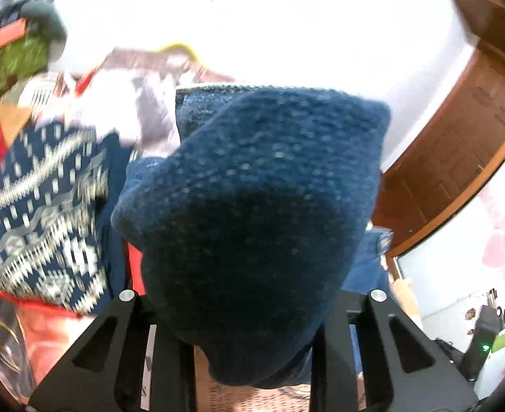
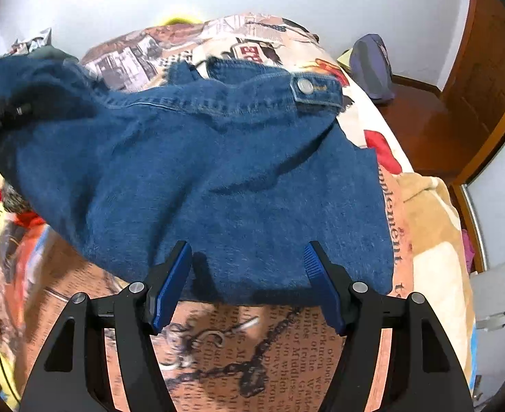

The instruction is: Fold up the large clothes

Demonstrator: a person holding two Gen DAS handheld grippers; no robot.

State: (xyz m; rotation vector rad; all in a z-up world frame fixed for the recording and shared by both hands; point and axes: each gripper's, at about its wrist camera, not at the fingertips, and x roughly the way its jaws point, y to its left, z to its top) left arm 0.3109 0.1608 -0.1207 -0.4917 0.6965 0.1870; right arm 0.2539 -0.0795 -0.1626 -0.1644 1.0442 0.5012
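Right gripper (image 2: 247,274), jaws wide and holding nothing, hovers over the near hem of a denim jacket (image 2: 218,178) spread on a printed bedspread (image 2: 238,350). Left gripper (image 1: 249,312) pinches a raised denim fold (fingertips hidden by cloth), lifting the jacket's 9 o'clock side. Folding appears barely begun: one side is raised, the body still flat. A patterned knit sweater (image 1: 43,219) at 9 o'clock crowds the landing area.
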